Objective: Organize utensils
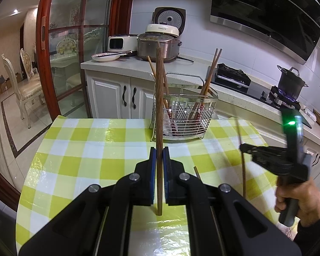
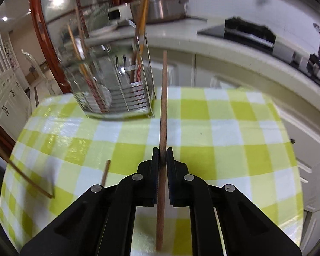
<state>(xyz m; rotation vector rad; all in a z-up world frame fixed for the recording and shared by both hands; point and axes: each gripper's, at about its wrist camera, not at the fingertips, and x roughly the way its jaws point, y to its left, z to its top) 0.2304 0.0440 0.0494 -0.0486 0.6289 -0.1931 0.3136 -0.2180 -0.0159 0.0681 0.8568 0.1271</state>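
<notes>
My left gripper (image 1: 159, 152) is shut on a brown wooden chopstick (image 1: 159, 106) held upright above the checked table. My right gripper (image 2: 163, 152) is shut on another brown chopstick (image 2: 163, 106); it also shows at the right in the left wrist view (image 1: 244, 148), holding its thin chopstick (image 1: 242, 160). A wire utensil basket (image 1: 182, 115) stands at the table's far side with several chopsticks (image 1: 211, 72) leaning in it; the right wrist view shows the basket (image 2: 115, 81) blurred at upper left. One loose chopstick (image 2: 105, 173) lies on the cloth beside my right gripper.
The table has a yellow-green checked cloth (image 1: 85, 145). Behind it runs a white counter (image 1: 117, 65) with rice cookers (image 1: 160, 44), a plate (image 1: 105, 56) and a pot (image 1: 291, 81) on a lit burner. A glass door with a red frame (image 1: 42, 42) is at left.
</notes>
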